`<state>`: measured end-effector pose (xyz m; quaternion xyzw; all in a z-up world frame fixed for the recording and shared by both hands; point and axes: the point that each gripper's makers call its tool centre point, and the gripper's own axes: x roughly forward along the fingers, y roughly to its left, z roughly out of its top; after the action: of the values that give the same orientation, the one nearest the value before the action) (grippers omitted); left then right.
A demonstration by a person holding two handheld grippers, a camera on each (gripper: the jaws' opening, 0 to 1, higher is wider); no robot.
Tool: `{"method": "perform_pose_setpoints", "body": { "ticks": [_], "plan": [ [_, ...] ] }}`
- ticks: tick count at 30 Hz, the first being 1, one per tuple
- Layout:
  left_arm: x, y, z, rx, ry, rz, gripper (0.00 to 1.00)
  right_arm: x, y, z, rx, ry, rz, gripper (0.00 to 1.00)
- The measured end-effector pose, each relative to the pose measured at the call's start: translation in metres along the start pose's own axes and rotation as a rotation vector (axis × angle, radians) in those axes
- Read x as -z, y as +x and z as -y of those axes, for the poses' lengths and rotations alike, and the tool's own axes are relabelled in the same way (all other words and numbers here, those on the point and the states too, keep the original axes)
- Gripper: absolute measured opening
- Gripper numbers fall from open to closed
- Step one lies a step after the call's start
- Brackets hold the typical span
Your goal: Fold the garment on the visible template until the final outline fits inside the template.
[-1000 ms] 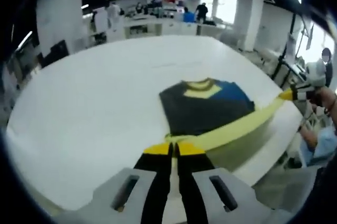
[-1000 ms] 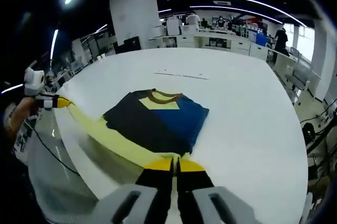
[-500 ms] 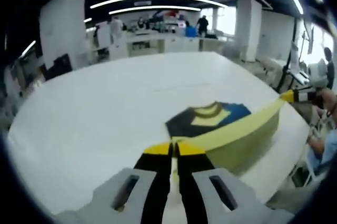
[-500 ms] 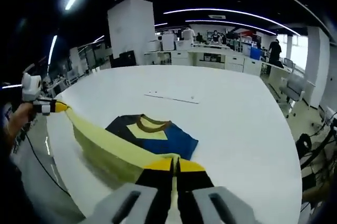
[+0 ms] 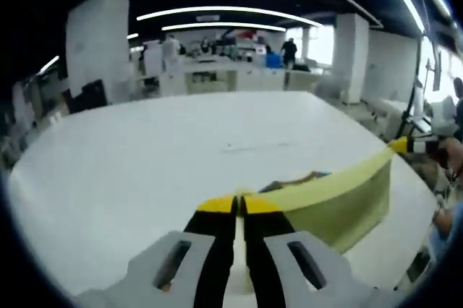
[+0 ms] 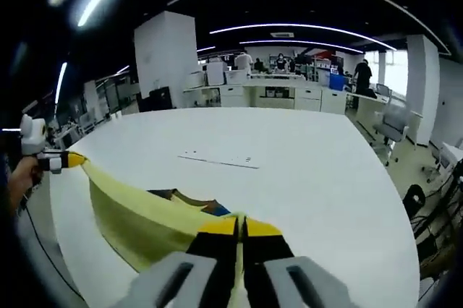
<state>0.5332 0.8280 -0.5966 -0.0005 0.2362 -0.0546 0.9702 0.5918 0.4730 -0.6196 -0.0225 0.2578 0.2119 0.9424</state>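
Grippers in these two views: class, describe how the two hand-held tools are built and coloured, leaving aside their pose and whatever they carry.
The left gripper has two narrow black jaws with yellow tips, rising from pale grey housings with dark slots. The right gripper is built and coloured the same way. In the right gripper view the left gripper appears again from the side, with a white, rounded body behind a yellow tip.

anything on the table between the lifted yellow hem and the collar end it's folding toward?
Nothing visible. Both grippers, left and right, are shut on the garment, its yellow hem stretched between them; the white table beyond the collar lies bare apart from faint marks.
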Motion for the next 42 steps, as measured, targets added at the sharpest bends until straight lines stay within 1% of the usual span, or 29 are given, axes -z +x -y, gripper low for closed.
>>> {"method": "perform_pose_setpoints", "body": {
  "ticks": [2,5,7,8,11,13,15,16,18,20,21,25,28,30,32,35,36,38,40,42],
  "plan": [
    [-0.002,0.005,-0.001,-0.008,-0.014,0.009,0.0,-0.002,0.006,-0.001,0.008,-0.01,0.01,0.0],
    [-0.006,0.019,-0.007,-0.024,-0.04,0.024,0.0,-0.005,0.021,0.007,0.015,-0.013,0.023,0.0],
    [-0.008,0.025,-0.01,-0.034,-0.057,0.035,0.0,-0.007,0.026,0.007,0.015,-0.014,0.031,0.0],
    [-0.01,0.035,-0.015,-0.041,-0.062,0.035,0.0,-0.008,0.03,0.008,0.016,-0.015,0.039,0.0],
    [-0.008,0.047,-0.018,-0.047,-0.073,0.033,0.0,-0.009,0.043,0.015,0.022,-0.008,0.045,0.0],
    [-0.002,0.054,-0.018,-0.057,-0.076,0.025,0.0,-0.008,0.049,0.015,0.024,-0.007,0.046,0.0],
    [0.004,0.067,-0.022,-0.069,-0.086,0.014,0.0,-0.004,0.06,0.018,0.034,-0.003,0.039,0.0],
    [0.009,0.073,-0.023,-0.07,-0.112,-0.004,0.0,0.002,0.068,0.02,0.036,0.007,0.02,0.0],
    [0.014,0.08,-0.023,-0.071,-0.112,-0.004,0.0,0.008,0.077,0.024,0.048,0.016,0.007,0.0],
    [0.022,0.093,-0.027,-0.081,-0.103,-0.021,0.0,0.015,0.089,0.025,0.049,0.019,-0.008,0.0],
    [0.027,0.1,-0.03,-0.089,-0.109,-0.037,0.0,0.02,0.095,0.026,0.053,0.028,-0.018,0.0],
    [0.043,0.122,-0.037,-0.1,-0.132,-0.069,0.0,0.031,0.113,0.028,0.054,0.059,-0.043,0.0],
    [0.052,0.136,-0.041,-0.114,-0.142,-0.079,0.0,0.038,0.125,0.031,0.055,0.089,-0.056,0.0],
    [0.058,0.141,-0.042,-0.119,-0.152,-0.092,0.0,0.043,0.131,0.032,0.062,0.095,-0.064,0.0],
    [0.068,0.145,-0.037,-0.13,-0.162,-0.114,0.0,0.05,0.138,0.034,0.069,0.104,-0.074,0.0],
    [0.076,0.153,-0.037,-0.146,-0.163,-0.115,0.0,0.059,0.146,0.037,0.086,0.113,-0.093,0.0],
    [0.082,0.157,-0.043,-0.157,-0.162,-0.12,0.0,0.061,0.149,0.037,0.087,0.113,-0.098,0.0],
    [0.084,0.159,-0.045,-0.165,-0.188,-0.117,0.0,0.065,0.153,0.036,0.093,0.108,-0.104,0.0],
    [0.091,0.165,-0.046,-0.168,-0.193,-0.13,0.0,0.068,0.156,0.038,0.097,0.101,-0.112,0.0],
    [0.093,0.168,-0.045,-0.165,-0.192,-0.125,0.0,0.073,0.157,0.037,0.099,0.098,-0.125,0.0]
  ]
}}
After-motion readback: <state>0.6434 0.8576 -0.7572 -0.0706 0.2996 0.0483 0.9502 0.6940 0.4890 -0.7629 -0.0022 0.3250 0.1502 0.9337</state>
